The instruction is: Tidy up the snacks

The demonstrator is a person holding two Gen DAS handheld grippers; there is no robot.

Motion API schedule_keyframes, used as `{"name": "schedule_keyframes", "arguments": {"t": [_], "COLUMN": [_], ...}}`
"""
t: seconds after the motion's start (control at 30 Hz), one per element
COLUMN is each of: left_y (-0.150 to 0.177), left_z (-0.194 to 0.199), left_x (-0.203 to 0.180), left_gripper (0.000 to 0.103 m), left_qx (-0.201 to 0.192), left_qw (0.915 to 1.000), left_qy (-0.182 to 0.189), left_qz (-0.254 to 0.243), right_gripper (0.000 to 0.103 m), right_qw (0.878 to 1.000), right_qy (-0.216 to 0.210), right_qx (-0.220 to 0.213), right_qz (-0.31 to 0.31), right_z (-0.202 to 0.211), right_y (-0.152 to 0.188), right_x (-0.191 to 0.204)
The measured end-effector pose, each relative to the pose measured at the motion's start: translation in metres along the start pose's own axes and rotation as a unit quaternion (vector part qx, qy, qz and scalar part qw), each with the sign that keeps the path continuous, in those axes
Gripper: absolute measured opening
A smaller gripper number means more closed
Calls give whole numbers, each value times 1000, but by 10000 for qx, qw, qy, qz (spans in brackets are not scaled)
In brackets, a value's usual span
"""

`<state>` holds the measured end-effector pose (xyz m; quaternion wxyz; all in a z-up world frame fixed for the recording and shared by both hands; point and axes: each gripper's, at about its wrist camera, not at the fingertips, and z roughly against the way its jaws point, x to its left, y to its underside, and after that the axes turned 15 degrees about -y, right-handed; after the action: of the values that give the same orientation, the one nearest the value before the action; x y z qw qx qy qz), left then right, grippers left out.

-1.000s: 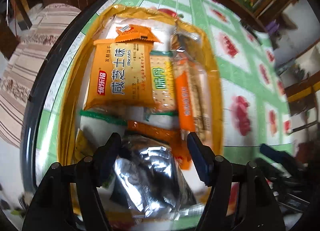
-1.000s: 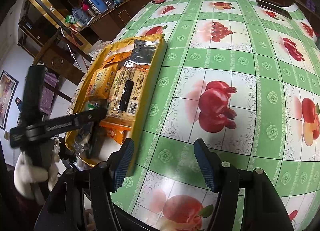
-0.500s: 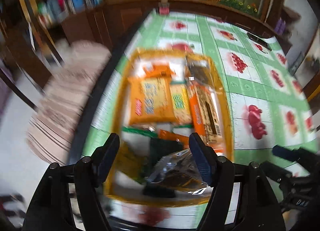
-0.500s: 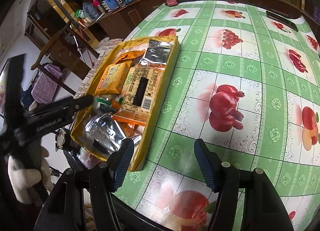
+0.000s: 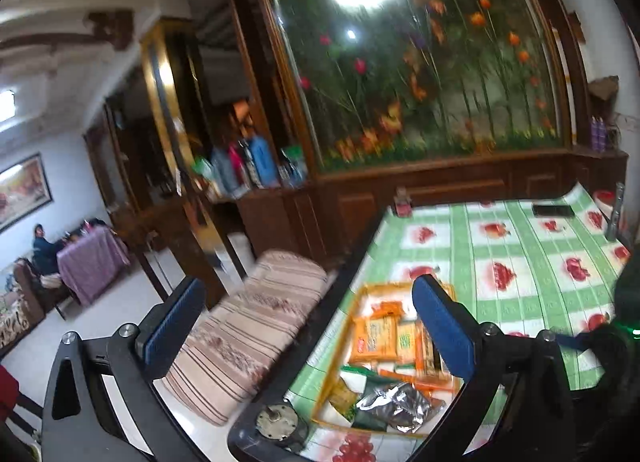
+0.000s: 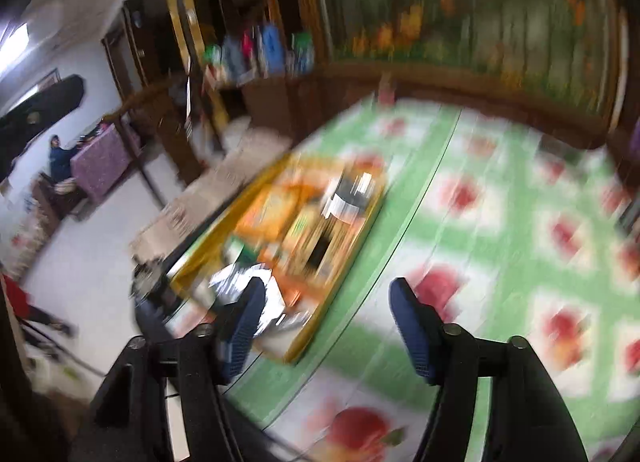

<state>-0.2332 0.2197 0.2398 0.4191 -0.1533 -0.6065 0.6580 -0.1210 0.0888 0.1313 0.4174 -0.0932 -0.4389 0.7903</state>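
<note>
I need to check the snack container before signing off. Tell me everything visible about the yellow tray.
The shallow rectangular yellow tray, plastic-looking with a low raised rim, lies flat on the green fruit-print tablecloth near the table's edge. It is packed with snack packets: orange biscuit packs lying flat toward the far end, a crumpled silver foil bag at the near end. Neither gripper touches it.

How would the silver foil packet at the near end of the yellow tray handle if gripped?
The silver foil packet looks crinkled, so probably floppy and light. Its glossy film may be slippery. It lies loosely atop other snacks in the yellow tray, so pushing likely slides it.
</note>
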Motion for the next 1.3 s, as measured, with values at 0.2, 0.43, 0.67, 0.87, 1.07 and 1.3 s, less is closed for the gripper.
{"name": "schedule_keyframes", "arguments": {"t": [0.2,0.43,0.67,0.87,1.07,1.3], "left_y": [18,40,62,75,83,89], "left_z": [-17,-25,-21,-29,-32,-41], "left_x": [-13,-23,-28,-26,-24,-17], "left_gripper": [103,103,103,103,103,103], "left_qx": [1054,1923,2298,2524,2711,2912], "left_qw": [9941,9806,9731,9674,9620,9556], "left_qy": [240,365,164,183,296,445], "left_qz": [-4,70,-40,-88,-115,-65], "right_gripper": [100,100,99,99,99,99], "right_qw": [9971,9974,9978,9974,9961,9948], "right_qy": [400,171,13,-61,-105,-121], "right_qx": [-322,96,369,583,750,894], "right_qz": [565,698,543,418,452,483], "right_z": [20,15,10,3,-6,-16], "right_y": [12,33,42,49,53,54], "right_x": [19,29,28,28,35,43]}}
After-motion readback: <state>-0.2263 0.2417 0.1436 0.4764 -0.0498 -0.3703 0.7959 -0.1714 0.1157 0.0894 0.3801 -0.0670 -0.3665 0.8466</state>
